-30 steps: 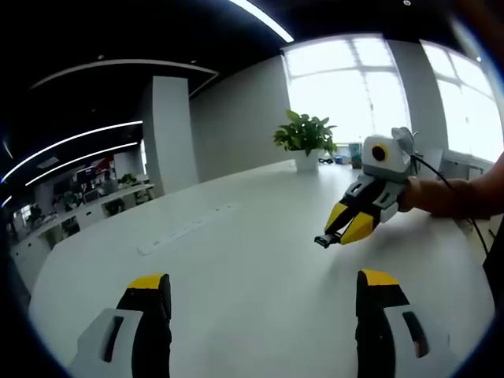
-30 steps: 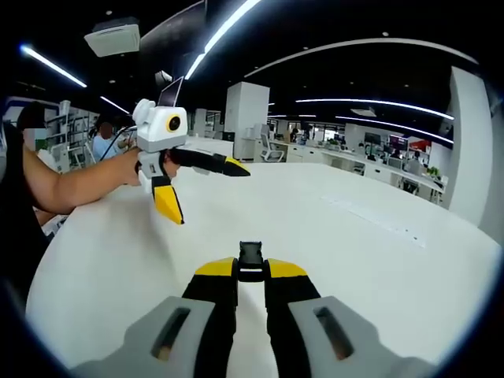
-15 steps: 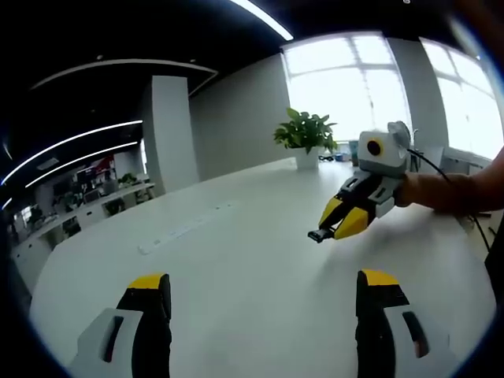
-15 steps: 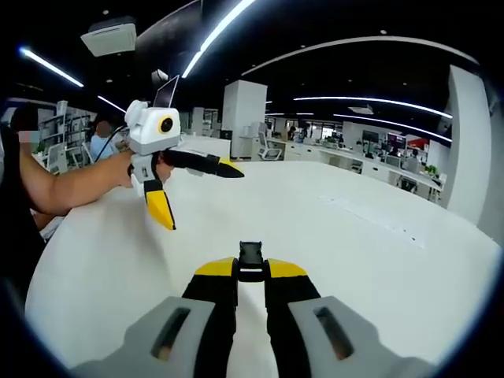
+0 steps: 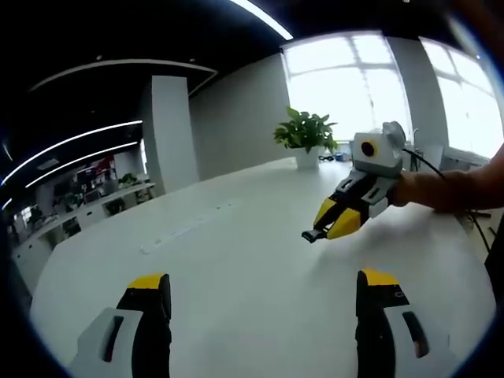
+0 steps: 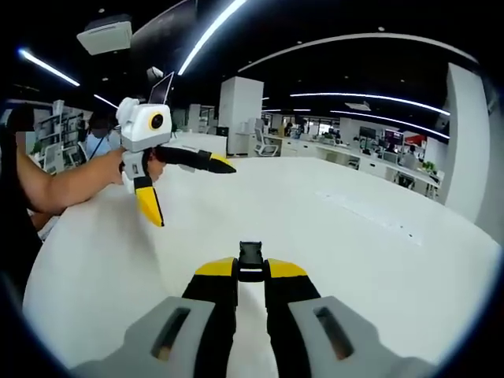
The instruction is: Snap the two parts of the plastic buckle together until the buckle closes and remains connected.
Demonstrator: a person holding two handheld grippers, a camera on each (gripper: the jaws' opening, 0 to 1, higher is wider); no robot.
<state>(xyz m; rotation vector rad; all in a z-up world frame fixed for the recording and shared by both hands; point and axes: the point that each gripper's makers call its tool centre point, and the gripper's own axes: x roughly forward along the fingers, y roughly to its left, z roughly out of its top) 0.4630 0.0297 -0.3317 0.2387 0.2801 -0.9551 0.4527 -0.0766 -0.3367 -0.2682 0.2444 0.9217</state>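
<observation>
My right gripper is shut on a small black buckle part, which sticks out past its yellow tips above the white table. In the left gripper view the same right gripper comes in from the right, held by a hand, with the black buckle part at its tip. My left gripper stands wide open near the table, with nothing between its jaws. In the right gripper view the left gripper hangs open at the upper left, held by a person's hand.
A potted plant stands at the table's far end by the windows. A flush cover strip lies in the table top, seen also as a strip to my right. A person's forearm reaches in from the left.
In the left gripper view the right gripper with the buckle part has drifted left and slightly up. In the right gripper view the left gripper has shifted left.
</observation>
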